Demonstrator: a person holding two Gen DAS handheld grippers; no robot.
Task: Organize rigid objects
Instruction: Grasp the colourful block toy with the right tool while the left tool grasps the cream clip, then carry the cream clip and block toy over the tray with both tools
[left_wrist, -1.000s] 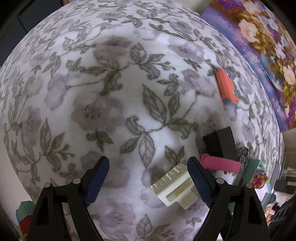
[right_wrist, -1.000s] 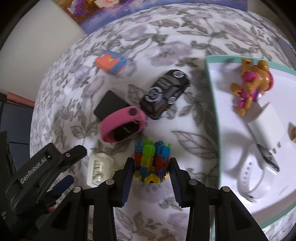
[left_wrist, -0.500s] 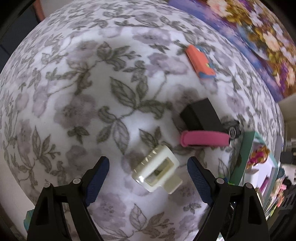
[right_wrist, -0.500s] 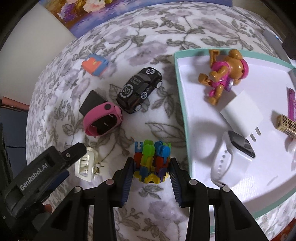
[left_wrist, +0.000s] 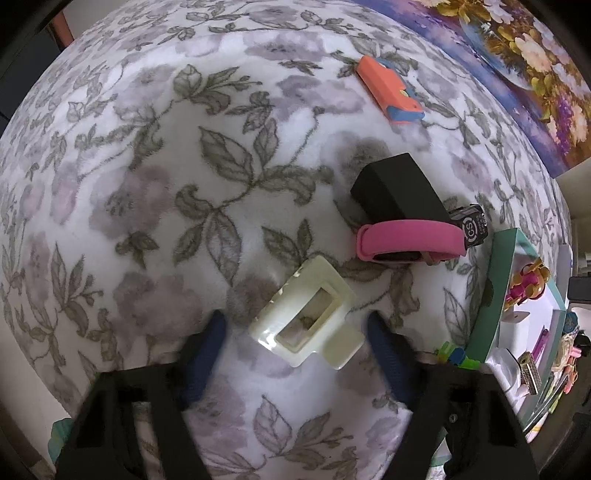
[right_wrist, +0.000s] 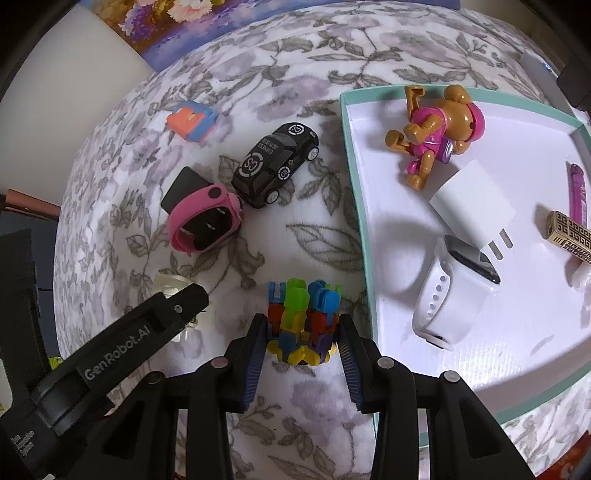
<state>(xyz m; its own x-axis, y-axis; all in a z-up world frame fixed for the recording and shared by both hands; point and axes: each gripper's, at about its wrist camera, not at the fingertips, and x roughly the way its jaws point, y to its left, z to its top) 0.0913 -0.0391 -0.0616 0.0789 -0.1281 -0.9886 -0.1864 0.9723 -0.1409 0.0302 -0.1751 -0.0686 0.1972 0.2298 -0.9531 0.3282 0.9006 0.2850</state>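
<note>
Two tools | left tool (left_wrist: 295, 343) closing, cream hair clip (left_wrist: 306, 319) between pads, untouched | right tool (right_wrist: 301, 345) clamps colourful block cluster (right_wrist: 303, 317)

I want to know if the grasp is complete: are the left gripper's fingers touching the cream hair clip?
Apart. In the left wrist view the closing left gripper straddles the cream hair clip, with floral cloth visible between each blue finger and the clip.
</note>
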